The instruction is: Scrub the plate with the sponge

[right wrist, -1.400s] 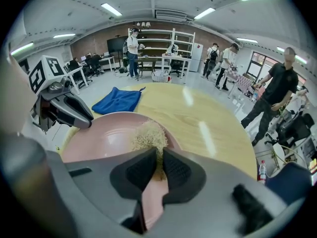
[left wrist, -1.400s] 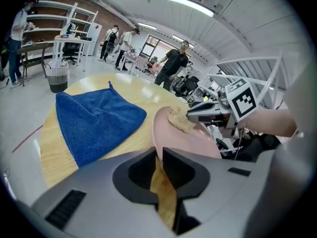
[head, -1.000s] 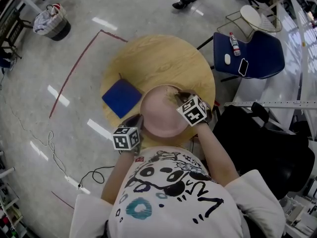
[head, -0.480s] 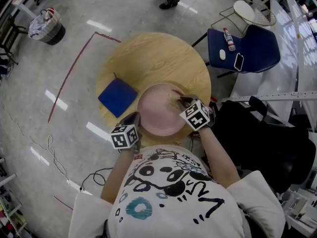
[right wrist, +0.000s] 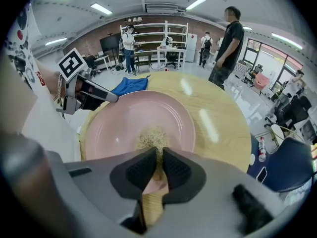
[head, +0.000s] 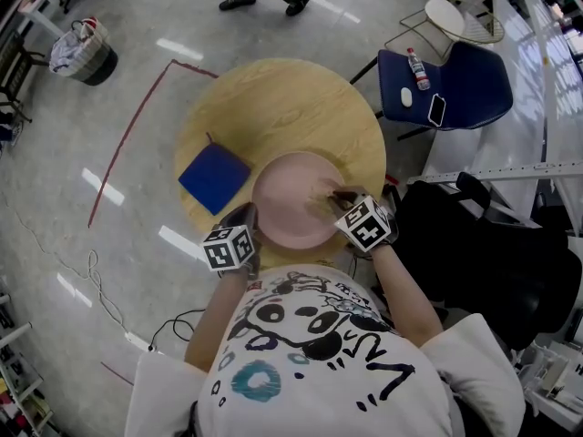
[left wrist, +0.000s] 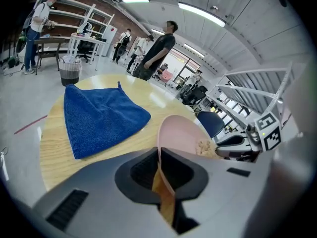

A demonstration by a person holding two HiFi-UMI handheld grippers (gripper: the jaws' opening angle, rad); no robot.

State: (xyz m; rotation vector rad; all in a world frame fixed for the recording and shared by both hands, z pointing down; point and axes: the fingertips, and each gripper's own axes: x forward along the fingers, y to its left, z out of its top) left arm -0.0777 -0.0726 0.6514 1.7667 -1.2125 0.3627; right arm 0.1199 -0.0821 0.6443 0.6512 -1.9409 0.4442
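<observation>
Sponge [right wrist: 152, 139] is pinched in the right gripper's [right wrist: 154, 165] jaws, pressed on the pink plate [right wrist: 119, 125] just ahead of the tips. The unscrubbed face lies forward and left, so strokes likely go there. The left gripper [left wrist: 161, 158] clamps the plate's rim

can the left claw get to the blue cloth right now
Probably not as things stand: the left claw is clamped on the plate's rim. The blue cloth lies close beside it on the table with nothing between, so it likely could once it lets go.
</observation>
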